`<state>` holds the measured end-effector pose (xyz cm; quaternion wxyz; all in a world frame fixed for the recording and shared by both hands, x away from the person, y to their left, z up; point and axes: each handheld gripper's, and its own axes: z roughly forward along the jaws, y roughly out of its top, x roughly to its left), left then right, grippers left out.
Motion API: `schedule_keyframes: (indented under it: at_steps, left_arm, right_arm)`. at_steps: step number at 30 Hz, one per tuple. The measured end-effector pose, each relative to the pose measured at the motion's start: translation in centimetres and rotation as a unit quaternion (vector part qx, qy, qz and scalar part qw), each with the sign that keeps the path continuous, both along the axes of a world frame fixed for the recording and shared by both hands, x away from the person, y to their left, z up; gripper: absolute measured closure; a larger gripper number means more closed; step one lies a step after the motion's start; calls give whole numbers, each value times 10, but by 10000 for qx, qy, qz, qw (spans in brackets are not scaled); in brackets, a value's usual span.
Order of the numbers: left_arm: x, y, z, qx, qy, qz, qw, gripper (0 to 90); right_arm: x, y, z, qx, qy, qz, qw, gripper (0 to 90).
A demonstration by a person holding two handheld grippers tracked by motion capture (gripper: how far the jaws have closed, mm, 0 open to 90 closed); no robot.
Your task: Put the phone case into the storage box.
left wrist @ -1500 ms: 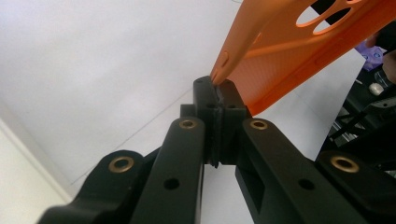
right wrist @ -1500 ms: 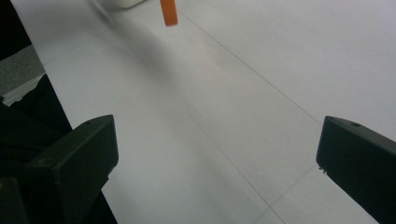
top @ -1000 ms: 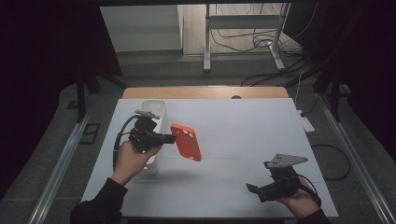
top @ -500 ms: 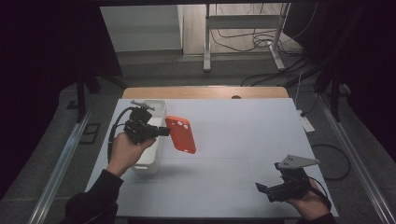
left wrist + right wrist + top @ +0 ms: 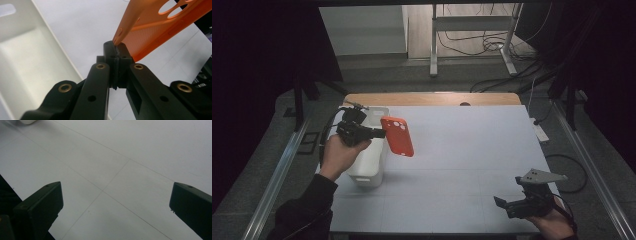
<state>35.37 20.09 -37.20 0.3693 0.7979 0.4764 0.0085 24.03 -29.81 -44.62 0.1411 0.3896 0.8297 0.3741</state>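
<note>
The left tongs (image 5: 377,133) are clamped on the edge of an orange phone case (image 5: 397,136), their jaws pressed together on its thin rim in the left gripper view (image 5: 117,48). The case (image 5: 160,27) hangs in the air, tilted, with its camera cut-outs toward the top. It sits just beside the white bin (image 5: 368,160), on the bin's right, above the bench (image 5: 462,150) and not touching it. The left hand (image 5: 339,155) holding the tongs is over the bin, whose pale inside (image 5: 27,62) looks bare in the left gripper view.

The right tongs (image 5: 504,204) are well apart from the bin, near the bench's near right corner, held low in the right hand (image 5: 552,225). Their jaws stand wide apart with nothing between them, and the right gripper view looks past them onto bare bench (image 5: 112,170).
</note>
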Motion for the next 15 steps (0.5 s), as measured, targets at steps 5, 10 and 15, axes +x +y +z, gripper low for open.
schedule_keyframes:
  at_steps: [5, 10, 15]
  left_arm:
    - [3, 7, 6, 53, -27, 58, 10000, 889]
    - [6, 13, 10, 112, -42, 126, 9998, 889]
    - [10, 20, 15, 152, -57, 258, 9995, 889]
  right_arm:
    - [-2, -7, 2, 63, -50, -124, 9999, 0]
    - [-3, -11, 3, 72, -75, -225, 9997, 0]
    - [-4, -11, 2, 82, -91, -252, 9996, 0]
